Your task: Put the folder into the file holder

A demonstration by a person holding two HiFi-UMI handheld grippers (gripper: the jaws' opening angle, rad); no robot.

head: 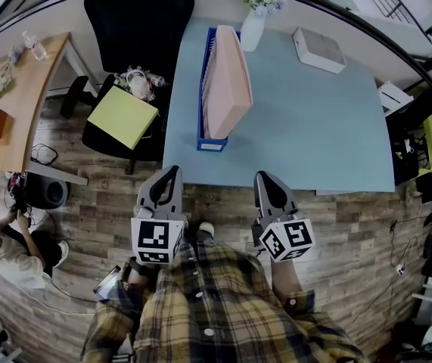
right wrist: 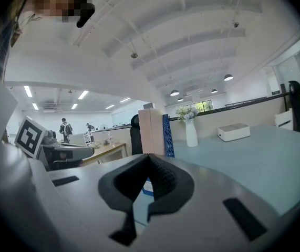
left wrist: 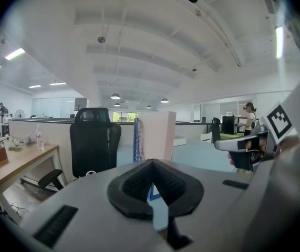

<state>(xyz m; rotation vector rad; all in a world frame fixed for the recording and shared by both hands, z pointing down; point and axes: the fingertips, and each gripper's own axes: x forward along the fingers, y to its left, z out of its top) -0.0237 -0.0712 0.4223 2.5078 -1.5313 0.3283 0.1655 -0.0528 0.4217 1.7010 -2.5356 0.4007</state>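
Note:
A pink folder (head: 227, 82) stands on edge inside the blue file holder (head: 211, 144) on the left part of the light blue table (head: 314, 127). Both grippers hover side by side just off the table's near edge, apart from the holder. My left gripper (head: 172, 174) is shut with nothing between its jaws, and so is my right gripper (head: 265, 178). The left gripper view looks past its closed jaws (left wrist: 151, 164) at the folder (left wrist: 156, 135) and the holder (left wrist: 136, 140). From the right gripper (right wrist: 150, 159) the folder (right wrist: 151, 131) and holder (right wrist: 168, 135) show straight ahead.
A white vase of flowers (head: 253, 21) and a white box (head: 318, 50) stand at the table's far side. A black office chair (head: 136, 21) and a seat holding a yellow-green folder (head: 122, 116) are left of the table. A wooden desk (head: 19, 104) is farther left, and a person (head: 4, 248) sits below it.

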